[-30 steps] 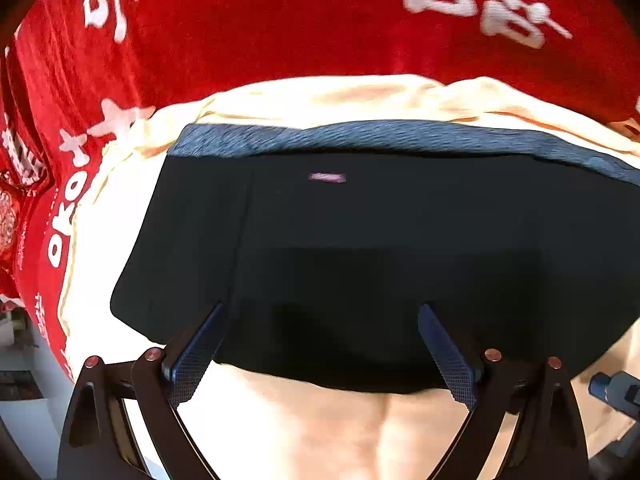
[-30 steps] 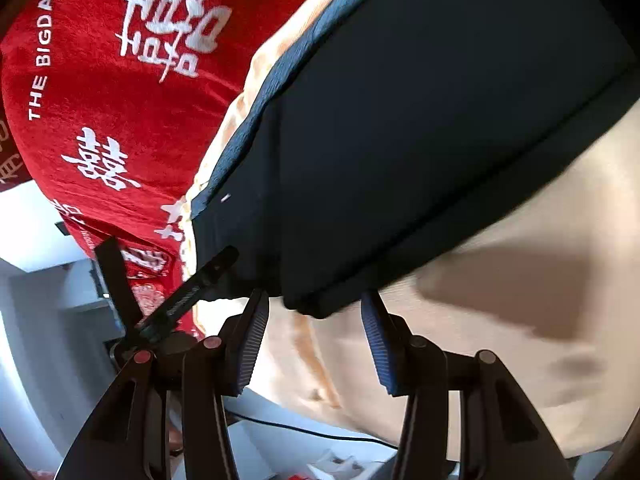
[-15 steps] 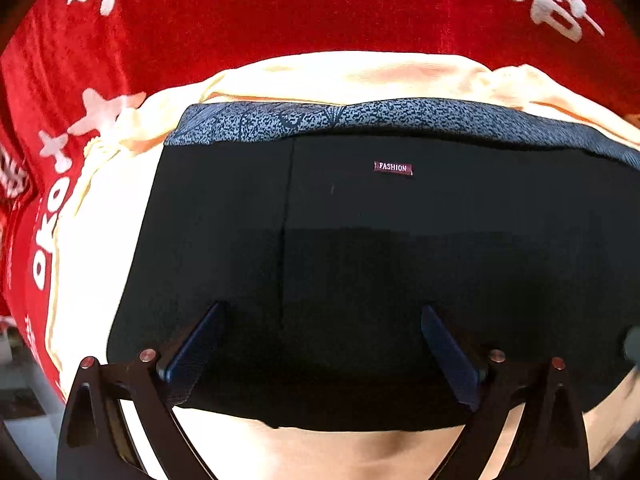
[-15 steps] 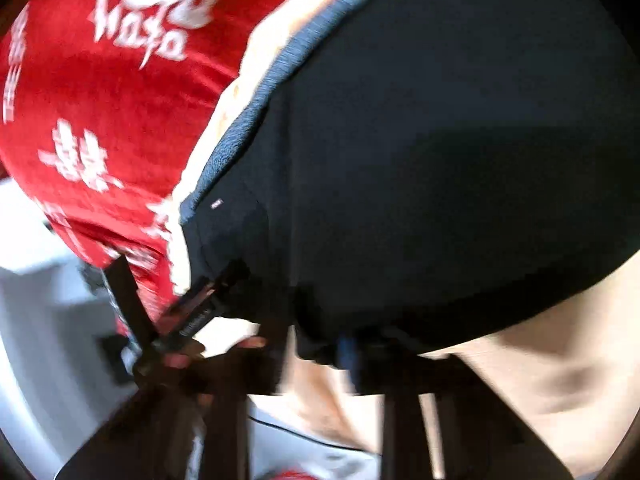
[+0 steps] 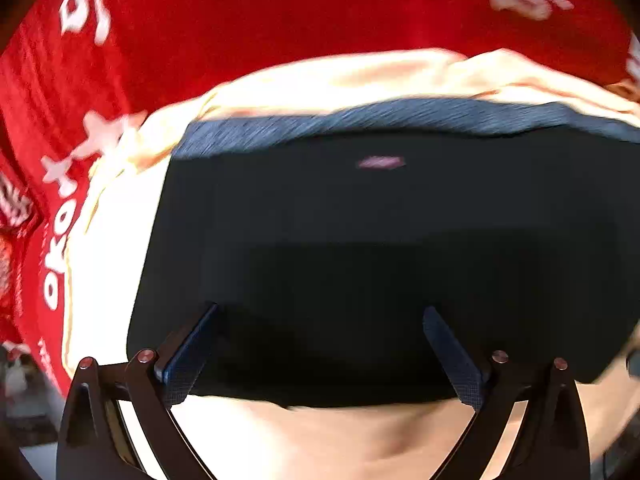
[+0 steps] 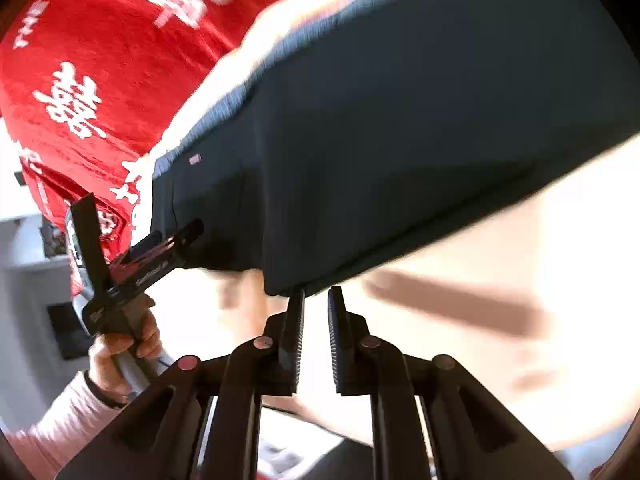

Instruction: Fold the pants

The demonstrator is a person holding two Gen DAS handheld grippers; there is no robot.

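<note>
The black pants (image 5: 360, 248) lie folded on a cream cloth (image 5: 320, 80), their grey-blue waistband (image 5: 380, 120) at the far side with a small pink label. My left gripper (image 5: 320, 316) is open, its fingers (image 5: 188, 356) spread over the pants' near edge. In the right wrist view the pants (image 6: 400, 120) fill the upper right. My right gripper (image 6: 316, 296) is nearly shut, its tips at the pants' near corner, with a narrow gap between the jaws; whether cloth sits between them is unclear. The left gripper (image 6: 176, 240) shows there too, at the pants' left edge.
A red blanket with white lettering (image 5: 280, 12) covers the surface beyond the cream cloth. The person's hand and pink sleeve (image 6: 120, 356) hold the left gripper. Grey floor and furniture (image 6: 28, 320) lie past the edge at left.
My right gripper has closed from wide open to nearly shut at the pants' near corner. My left gripper stays open and has shifted slightly over the near edge.
</note>
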